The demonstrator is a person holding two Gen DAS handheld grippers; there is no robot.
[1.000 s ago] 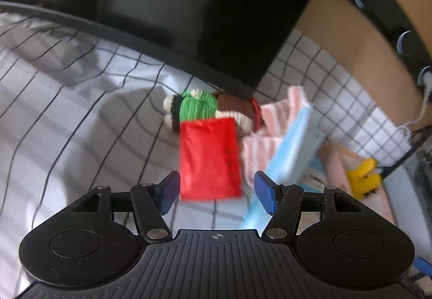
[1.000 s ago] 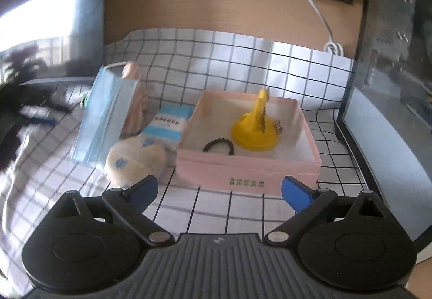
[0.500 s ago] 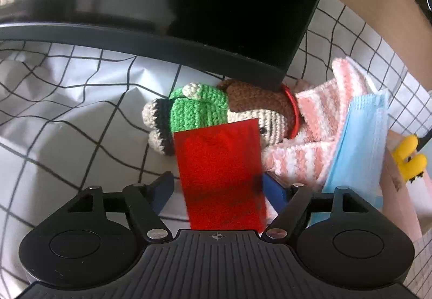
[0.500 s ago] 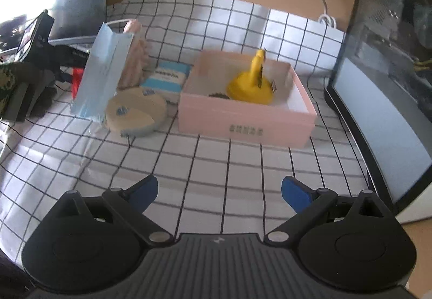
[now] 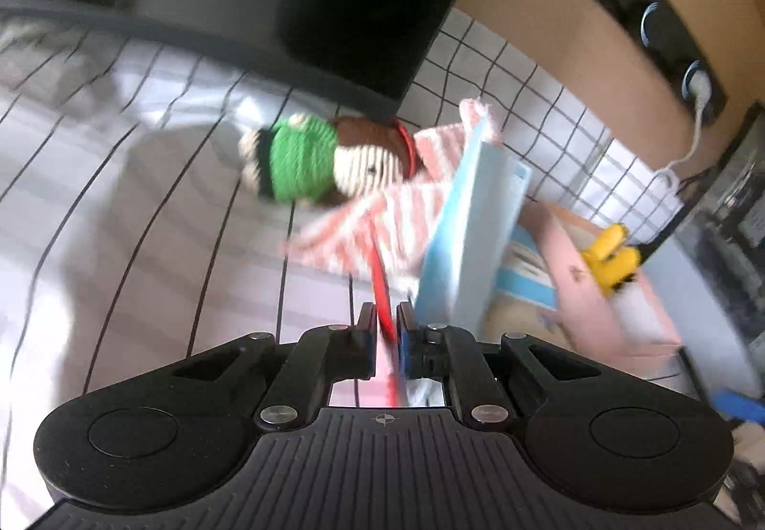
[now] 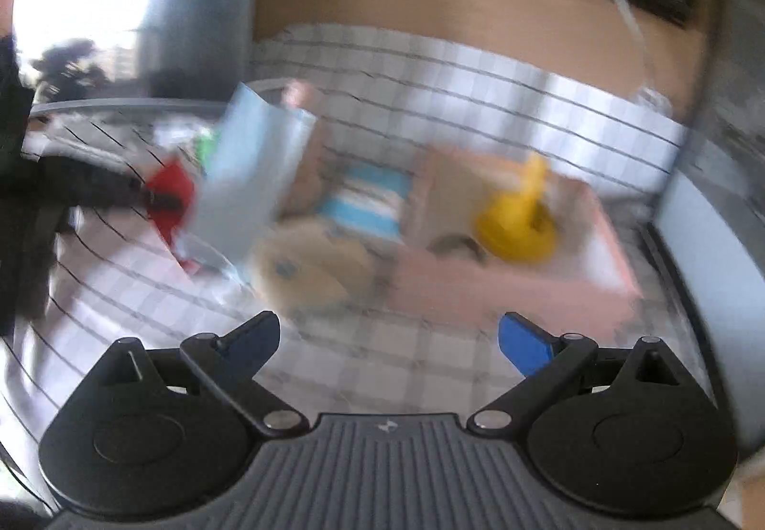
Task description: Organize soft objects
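Red packet: we have the left gripper [image 5: 387, 329] pinching a thin red packet [image 5: 381, 286] edge-on between its pressed-together jaws, so only a narrow strip runs forward from the tips; from the right wrist view it shows as a red flat shape [image 6: 171, 195] lifted off the cloth.
Why held so: we judge it clamped by one edge for carrying toward the pink box [image 5: 617, 291].
Right gripper [image 6: 388, 338]: spread wide and empty, hovering short of the box [image 6: 502, 286].
Ahead of left tips: a crocheted doll [image 5: 318, 164] lies on a pink striped cloth [image 5: 406, 219]; a blue face mask [image 5: 478, 233] leans just right.
In the box: a yellow holder [image 6: 519, 219].
Underneath: checked tablecloth [image 5: 167, 195].
Writing: too blurred, none we can read.
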